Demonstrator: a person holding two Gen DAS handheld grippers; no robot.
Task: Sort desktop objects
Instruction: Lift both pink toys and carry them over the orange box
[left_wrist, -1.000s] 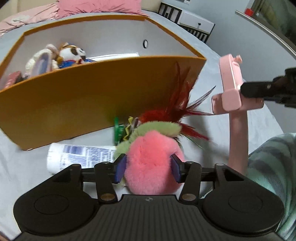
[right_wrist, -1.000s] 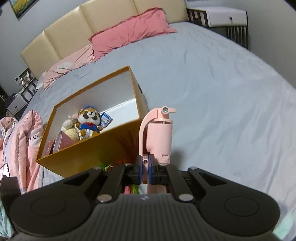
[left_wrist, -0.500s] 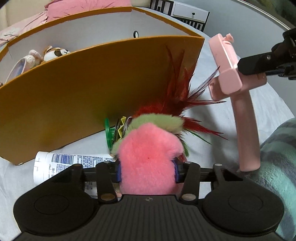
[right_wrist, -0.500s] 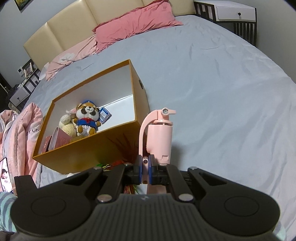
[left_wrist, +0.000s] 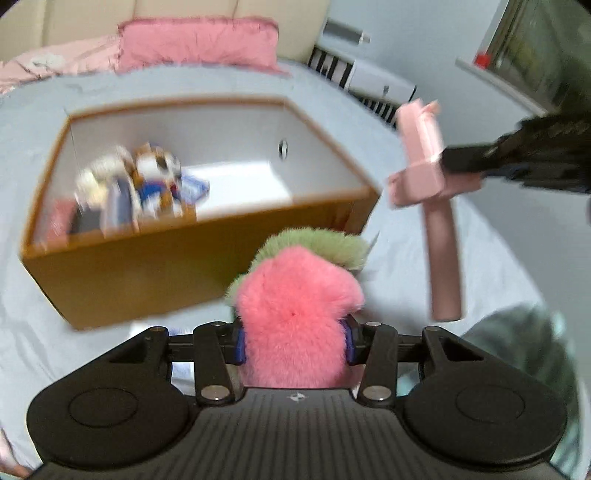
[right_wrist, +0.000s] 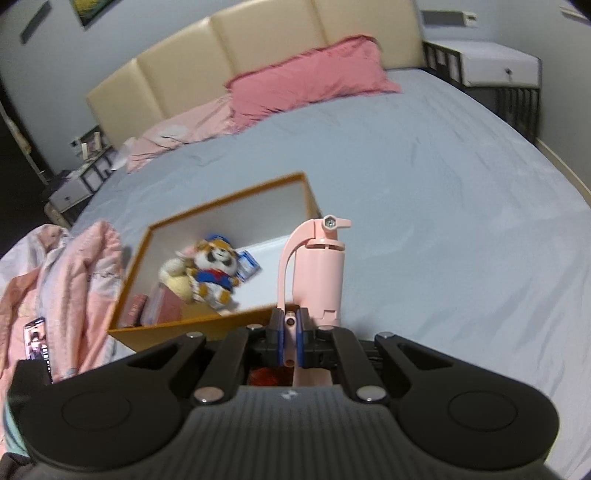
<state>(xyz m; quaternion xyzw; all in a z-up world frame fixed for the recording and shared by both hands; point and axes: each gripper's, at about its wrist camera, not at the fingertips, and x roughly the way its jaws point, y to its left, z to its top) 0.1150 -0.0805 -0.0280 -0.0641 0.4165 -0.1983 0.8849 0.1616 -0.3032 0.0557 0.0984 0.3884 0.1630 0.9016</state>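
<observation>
We count 1 orange box (right_wrist: 192, 330) on 1 bed (right_wrist: 424, 206). Inside the box: 1 raccoon plush (right_wrist: 216, 271), 1 cream plush (right_wrist: 177, 282) beside it, 1 small blue-and-white packet (right_wrist: 246, 268), and approx. 2 reddish flat items (right_wrist: 155, 310) at the near wall, too blurred to tell apart for sure. Outside the box: 1 pink-and-green fluffy toy (left_wrist: 295, 314), 1 pink selfie stick (right_wrist: 317, 280). We see 2 grippers: left gripper (left_wrist: 293, 341), right gripper (right_wrist: 290, 341). Also 2 pink pillows (right_wrist: 310, 79), 2 nightstands (right_wrist: 498, 62), 1 pink garment (right_wrist: 70, 291), 1 phone (right_wrist: 37, 339).
</observation>
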